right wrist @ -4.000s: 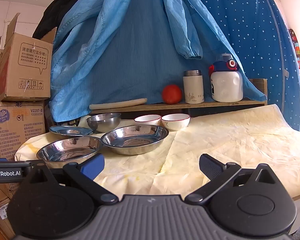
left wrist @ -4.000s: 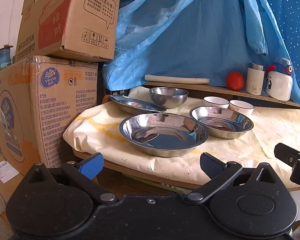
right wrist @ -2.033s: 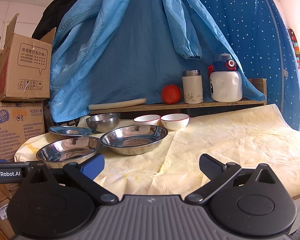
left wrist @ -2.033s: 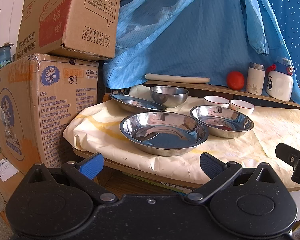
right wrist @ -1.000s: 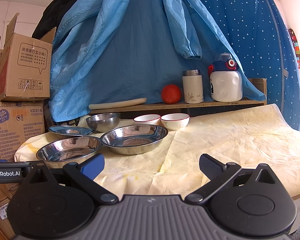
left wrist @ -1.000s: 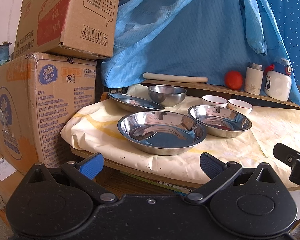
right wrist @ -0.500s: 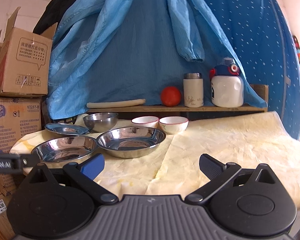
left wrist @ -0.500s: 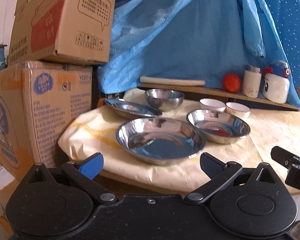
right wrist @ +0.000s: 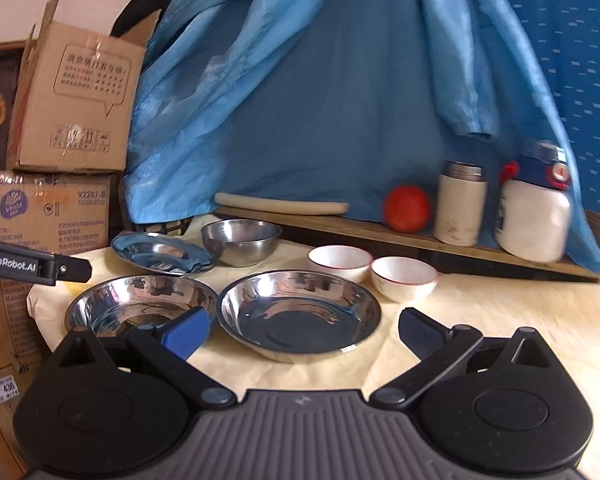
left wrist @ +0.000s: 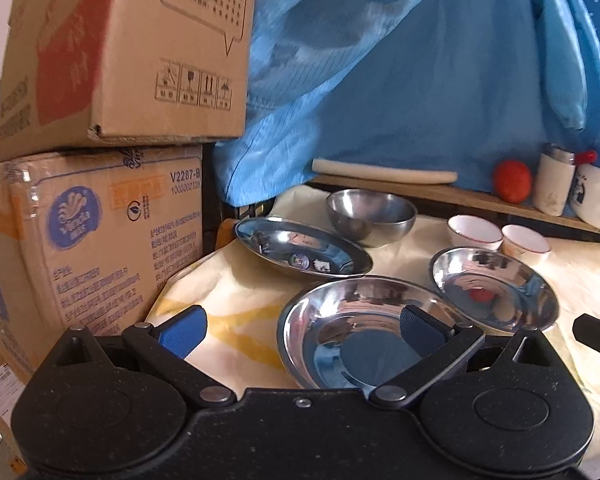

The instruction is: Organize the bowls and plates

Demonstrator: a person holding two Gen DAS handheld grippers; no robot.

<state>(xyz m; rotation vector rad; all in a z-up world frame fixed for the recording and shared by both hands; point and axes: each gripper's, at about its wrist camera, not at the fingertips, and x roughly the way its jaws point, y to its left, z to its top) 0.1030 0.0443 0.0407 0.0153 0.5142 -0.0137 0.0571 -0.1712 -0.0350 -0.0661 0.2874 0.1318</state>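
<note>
Three steel plates, a steel bowl and two white bowls sit on the cloth-covered table (right wrist: 500,320). My left gripper (left wrist: 302,326) is open over the left rim of the near steel plate (left wrist: 340,320), with the flat steel plate (left wrist: 300,250) and steel bowl (left wrist: 370,210) behind it. My right gripper (right wrist: 302,330) is open, low over the middle steel plate (right wrist: 300,308); the near steel plate (right wrist: 140,304) lies to its left. Two white bowls (right wrist: 340,262) (right wrist: 404,274) stand behind. Nothing is held.
Stacked cardboard boxes (left wrist: 100,140) stand at the table's left. A wooden shelf (right wrist: 420,236) behind holds a rolling pin (right wrist: 280,202), a red ball (right wrist: 406,208), a thermos (right wrist: 458,208) and a white jug (right wrist: 534,220). Blue cloth (right wrist: 340,80) hangs behind.
Both grippers have moved forward and up over the table, closer to the steel plates. Their jaws stay open and the dishes have not moved.
</note>
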